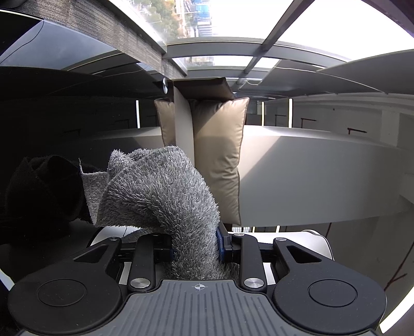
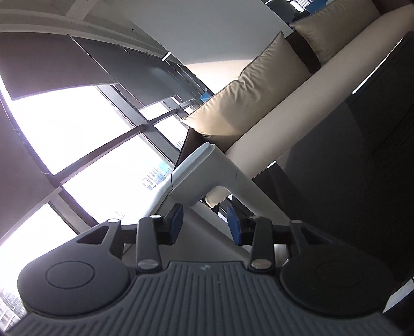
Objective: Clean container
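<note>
We see the left hand-held gripper (image 1: 194,249) clamped on a shaggy grey cloth (image 1: 160,191), which rises fwd from the pads, then flops left. Right hand-held gripper (image 2: 205,223) sits w/ pads apart around a smooth white container (image 2: 207,175), not squeezing it; its long axis runs diagonally, up-left to lower-right.

This looks like a sitting room or lounge high up in a tall building. There are soft tan cushions (image 1: 220,155) leaning on a pale sofa back (image 2: 297,129), and very big windows (image 2: 64,124) with dark frames and roller blinds (image 2: 51,64) pulled partway down. Through the glass you can see other city buildings (image 1: 196,18) far off, and bright daylight comes in.
</note>
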Available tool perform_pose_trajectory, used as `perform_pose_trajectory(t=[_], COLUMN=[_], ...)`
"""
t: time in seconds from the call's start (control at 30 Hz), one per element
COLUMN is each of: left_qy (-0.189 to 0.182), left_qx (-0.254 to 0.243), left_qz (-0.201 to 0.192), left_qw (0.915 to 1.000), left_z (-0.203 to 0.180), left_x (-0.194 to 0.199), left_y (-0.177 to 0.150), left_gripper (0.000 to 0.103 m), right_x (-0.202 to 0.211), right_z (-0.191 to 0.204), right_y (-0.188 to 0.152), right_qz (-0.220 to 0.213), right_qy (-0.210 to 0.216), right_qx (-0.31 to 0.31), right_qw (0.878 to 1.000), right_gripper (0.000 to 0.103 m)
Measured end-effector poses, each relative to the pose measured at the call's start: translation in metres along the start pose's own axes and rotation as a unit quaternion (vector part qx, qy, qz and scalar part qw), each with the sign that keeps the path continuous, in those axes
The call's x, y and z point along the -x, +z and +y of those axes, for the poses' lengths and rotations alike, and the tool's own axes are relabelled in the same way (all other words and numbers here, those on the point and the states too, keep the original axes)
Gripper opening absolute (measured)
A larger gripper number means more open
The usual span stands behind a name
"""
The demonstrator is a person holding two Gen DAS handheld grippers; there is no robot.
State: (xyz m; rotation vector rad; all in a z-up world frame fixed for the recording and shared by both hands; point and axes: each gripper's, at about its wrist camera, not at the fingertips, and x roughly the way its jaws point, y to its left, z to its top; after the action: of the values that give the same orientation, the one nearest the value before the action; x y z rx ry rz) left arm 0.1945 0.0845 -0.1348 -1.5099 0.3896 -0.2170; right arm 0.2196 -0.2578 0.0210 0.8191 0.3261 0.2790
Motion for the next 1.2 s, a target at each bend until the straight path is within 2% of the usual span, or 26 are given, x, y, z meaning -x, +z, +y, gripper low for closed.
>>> perform_pose_trajectory(t=[0.13, 0.37, 0.57, 0.83, 1.1, 1.2], left_qy=[-0.001, -0.003, -0.004, -0.002, -0.001, 0.000], left_qx=[0.005, 0.012, 0.015, 0.010, 0.010, 0.009], left_qz=[0.001, 0.004, 0.005, 0.011, 0.016, 0.018], left_qw=[1.0000, 0.9999, 0.9999, 0.9999, 0.9998, 0.9998], left_z=[0.001, 0.003, 0.004, 0.004, 0.003, 0.003], left_x=[-0.001, -0.002, -0.003, -0.003, -0.002, -0.002], left_y=[0.000, -0.002, -0.003, -0.005, -0.008, -0.008], left_gripper=[0.025, 0.025, 0.025, 0.025, 0.025, 0.025], right_x=[0.006, 0.007, -0.005, -0.024, -0.042, -0.048], right_z=[0.006, 0.021, 0.041, 0.070, 0.081, 0.084], right_y=[0.007, 0.018, 0.028, 0.037, 0.040, 0.042], right_qz=[0.000, -0.005, 0.006, 0.006, 0.011, 0.015], right_qy=[0.010, -0.007, -0.052, -0.138, -0.191, -0.198], right_qx=[-0.037, -0.080, -0.082, -0.073, -0.052, -0.035], right_qw=[0.999, 0.997, 0.995, 0.988, 0.980, 0.979], right_gripper=[0.045, 0.051, 0.054, 0.055, 0.057, 0.057])
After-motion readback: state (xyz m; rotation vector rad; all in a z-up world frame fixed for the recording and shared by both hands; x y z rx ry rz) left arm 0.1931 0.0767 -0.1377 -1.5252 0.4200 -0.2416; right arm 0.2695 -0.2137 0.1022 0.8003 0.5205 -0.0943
